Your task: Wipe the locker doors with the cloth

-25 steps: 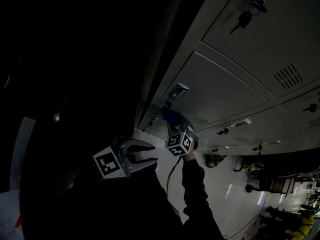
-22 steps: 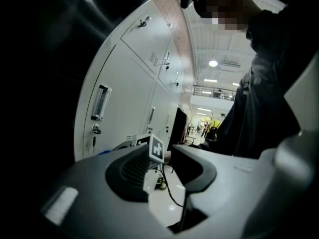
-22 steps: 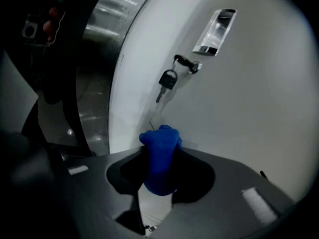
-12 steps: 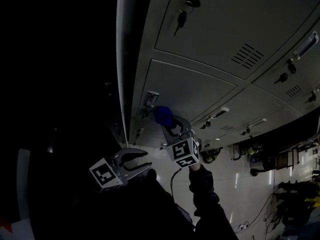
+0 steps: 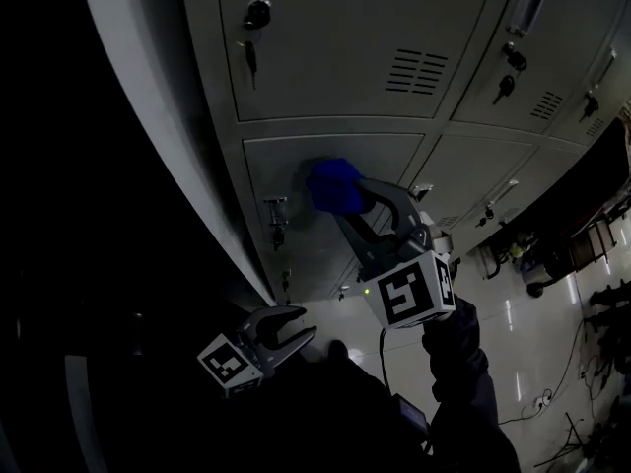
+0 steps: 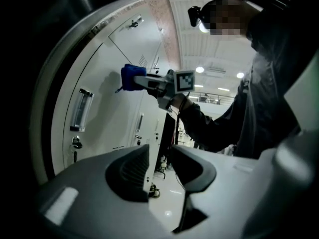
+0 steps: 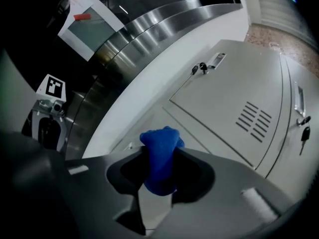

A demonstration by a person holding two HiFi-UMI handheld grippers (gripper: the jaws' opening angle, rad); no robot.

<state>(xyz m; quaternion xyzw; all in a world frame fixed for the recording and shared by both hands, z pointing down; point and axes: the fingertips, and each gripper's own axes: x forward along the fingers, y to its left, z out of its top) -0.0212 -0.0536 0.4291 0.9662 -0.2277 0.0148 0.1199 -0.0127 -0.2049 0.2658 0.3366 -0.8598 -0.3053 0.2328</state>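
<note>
Your right tool [image 5: 347, 197] [image 7: 159, 156] is clenched on the blue cloth [image 5: 333, 183] [image 7: 160, 148]. In the right gripper view, the cloth sits bunched between both jaws and sticks out past their tips.

You are holding the cloth against the lower locker door [image 5: 394, 161], near that door's upper left corner. It is just right of the door's handle [image 5: 276, 210]. In the left gripper view, the cloth [image 6: 130, 77] throws a shadow on the panel and appears to touch it. The light is too dim to confirm contact.

The locker door above [image 5: 335, 37] carries a key [image 5: 251, 55] in its lock at the left and a block of vent slots [image 5: 419, 70] at the right.

Your left tool [image 5: 296, 325] [image 6: 158, 158] is released. Its jaws stand apart with nothing between them. It hangs below the right tool and clear of the doors.

The marker cube [image 5: 409, 294] on the right tool faces the head view. Your dark sleeve [image 5: 463, 363] runs down behind it. The glossy floor [image 5: 513, 323] shows at the lower right.
</note>
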